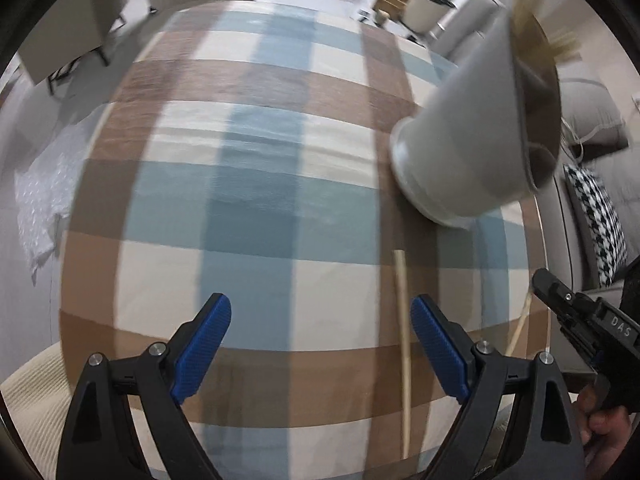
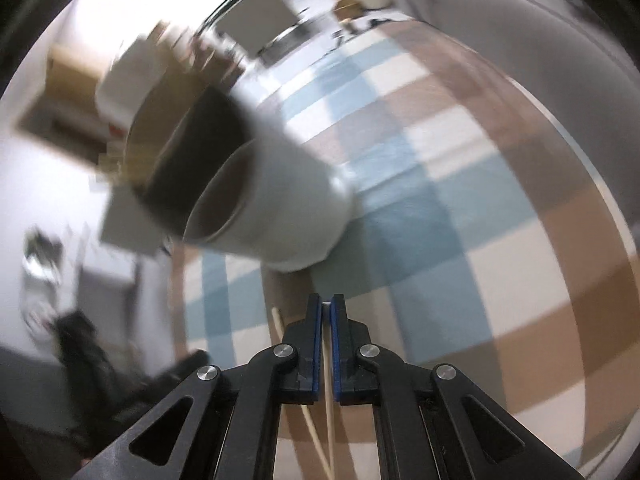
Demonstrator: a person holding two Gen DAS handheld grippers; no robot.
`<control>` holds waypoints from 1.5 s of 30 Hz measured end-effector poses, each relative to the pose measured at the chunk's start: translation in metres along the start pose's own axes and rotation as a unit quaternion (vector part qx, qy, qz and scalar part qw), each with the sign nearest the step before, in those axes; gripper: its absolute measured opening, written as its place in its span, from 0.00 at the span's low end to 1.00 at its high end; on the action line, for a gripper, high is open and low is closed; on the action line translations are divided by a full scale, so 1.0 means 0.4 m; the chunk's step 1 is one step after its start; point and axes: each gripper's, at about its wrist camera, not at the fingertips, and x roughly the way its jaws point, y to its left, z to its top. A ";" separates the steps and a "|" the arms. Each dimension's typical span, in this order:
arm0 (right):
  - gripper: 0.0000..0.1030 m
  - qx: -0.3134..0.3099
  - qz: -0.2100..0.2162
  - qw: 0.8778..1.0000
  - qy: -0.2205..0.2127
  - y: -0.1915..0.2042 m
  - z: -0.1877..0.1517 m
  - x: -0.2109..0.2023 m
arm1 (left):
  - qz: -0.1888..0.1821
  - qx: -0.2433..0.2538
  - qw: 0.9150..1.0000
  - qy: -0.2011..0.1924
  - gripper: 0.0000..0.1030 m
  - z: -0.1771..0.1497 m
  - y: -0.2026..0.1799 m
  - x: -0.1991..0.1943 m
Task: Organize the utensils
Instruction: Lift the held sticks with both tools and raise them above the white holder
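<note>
A grey holder (image 1: 472, 136) with two compartments is taken as the landmark; it stands on a checked tablecloth (image 1: 248, 184), near the cloth's right edge as the left wrist view shows it. Pale wooden utensil ends (image 1: 536, 36) are seen fanning out of its far compartment, so part of the sorting appears already done, while the nearer compartment looks dark and its contents cannot be made out.

A single chopstick (image 1: 402, 344) is left lying flat on the cloth in front of the holder, well apart from its base. It lies just inside the right-hand finger of the left gripper (image 1: 320, 332), whose blue pads are spread wide and are touching nothing (a stance judged to be a readying one, for this stick).

The right gripper (image 2: 327, 312) is held in front of the holder's base, pressed together on a second chopstick (image 2: 329, 412), which is pinched between the pads and runs back toward the camera. Another thin stick (image 2: 310, 428) is seen beside it, lower; whether that one is held cannot be told. The pinch is presumably kept narrow so that the thin stick does not slip. The holder's mouth faces away and up, so a lift and a tilt would probably be called for.
</note>
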 end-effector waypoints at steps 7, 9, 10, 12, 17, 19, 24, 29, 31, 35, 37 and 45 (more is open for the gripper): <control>0.03 0.141 0.057 0.988 -0.042 -0.153 0.008 -0.024 | 0.038 0.037 0.998 0.022 0.74 0.015 -0.107 0.075; 0.03 0.156 0.062 0.984 -0.052 -0.168 0.003 -0.037 | 0.060 0.031 0.997 0.028 0.64 0.017 -0.115 0.100; 0.03 0.156 0.067 0.984 -0.059 -0.167 0.004 -0.041 | 0.063 0.025 0.997 0.034 0.61 0.018 -0.117 0.111; 0.03 0.147 0.070 0.984 -0.071 -0.166 0.013 -0.079 | 0.072 0.019 0.997 0.036 0.53 0.018 -0.125 0.124; 0.03 0.118 0.077 0.985 -0.099 -0.132 0.034 -0.105 | 0.114 0.052 0.992 0.030 0.35 0.014 -0.164 0.148; 0.03 0.109 0.076 0.986 -0.105 -0.124 0.042 -0.116 | 0.125 0.058 0.990 0.026 0.23 0.017 -0.176 0.154; 0.03 0.079 0.057 0.988 -0.120 -0.107 0.043 -0.143 | 0.123 0.054 0.991 0.027 0.02 0.019 -0.194 0.163; 0.03 0.035 0.040 0.989 -0.138 -0.072 0.043 -0.152 | 0.098 0.041 0.994 -0.010 0.02 0.004 -0.177 0.121; 0.03 0.015 0.041 0.988 -0.146 -0.054 0.041 -0.157 | 0.089 0.040 0.995 -0.035 0.02 0.011 -0.180 0.080; 0.03 -0.030 0.041 0.985 -0.162 -0.014 0.031 -0.165 | 0.064 0.052 0.993 -0.087 0.02 -0.014 -0.177 -0.009; 0.03 -0.055 0.043 0.983 -0.171 0.010 0.021 -0.170 | 0.048 0.062 0.990 -0.114 0.02 -0.030 -0.182 -0.059; 0.03 -0.154 0.036 0.968 -0.196 0.113 -0.045 -0.199 | 0.019 0.097 0.983 -0.156 0.02 -0.051 -0.213 -0.180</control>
